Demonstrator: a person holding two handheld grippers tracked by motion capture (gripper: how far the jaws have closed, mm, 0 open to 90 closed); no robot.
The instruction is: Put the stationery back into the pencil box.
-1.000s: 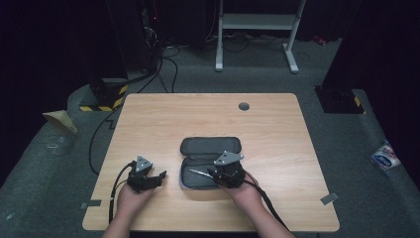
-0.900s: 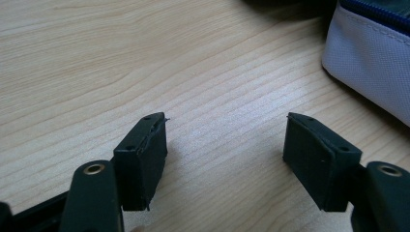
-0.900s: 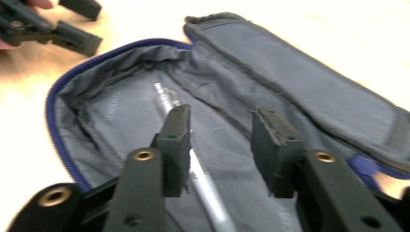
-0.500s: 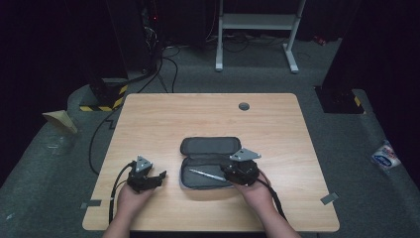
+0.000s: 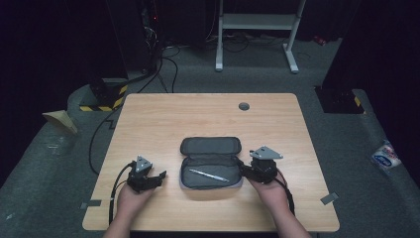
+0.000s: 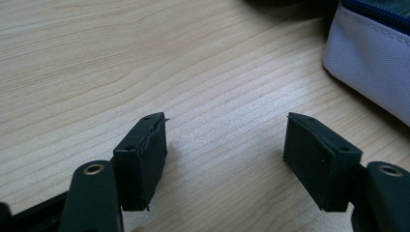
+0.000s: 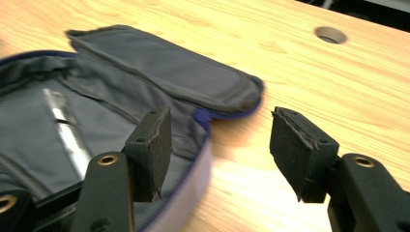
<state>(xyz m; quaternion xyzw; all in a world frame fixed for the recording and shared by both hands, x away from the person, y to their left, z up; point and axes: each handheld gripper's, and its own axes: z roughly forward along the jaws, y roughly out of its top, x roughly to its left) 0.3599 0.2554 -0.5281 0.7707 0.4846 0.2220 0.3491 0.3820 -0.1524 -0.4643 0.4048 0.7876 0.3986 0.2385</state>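
Light falls from above onto the bench, leaving the floor and background nearly black in the high view. That view is soft and slightly grainy. The left gripper view is crisp, with pale glare on the wood grain. The right gripper view is motion-blurred and warmer, the pouch smeared, shadows soft beneath it.

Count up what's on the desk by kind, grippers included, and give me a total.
Grippers: 2, left gripper and right gripper
Pencil cases: 1, open pencil case
Pens: 1, silver pen inside the case
Total: 4
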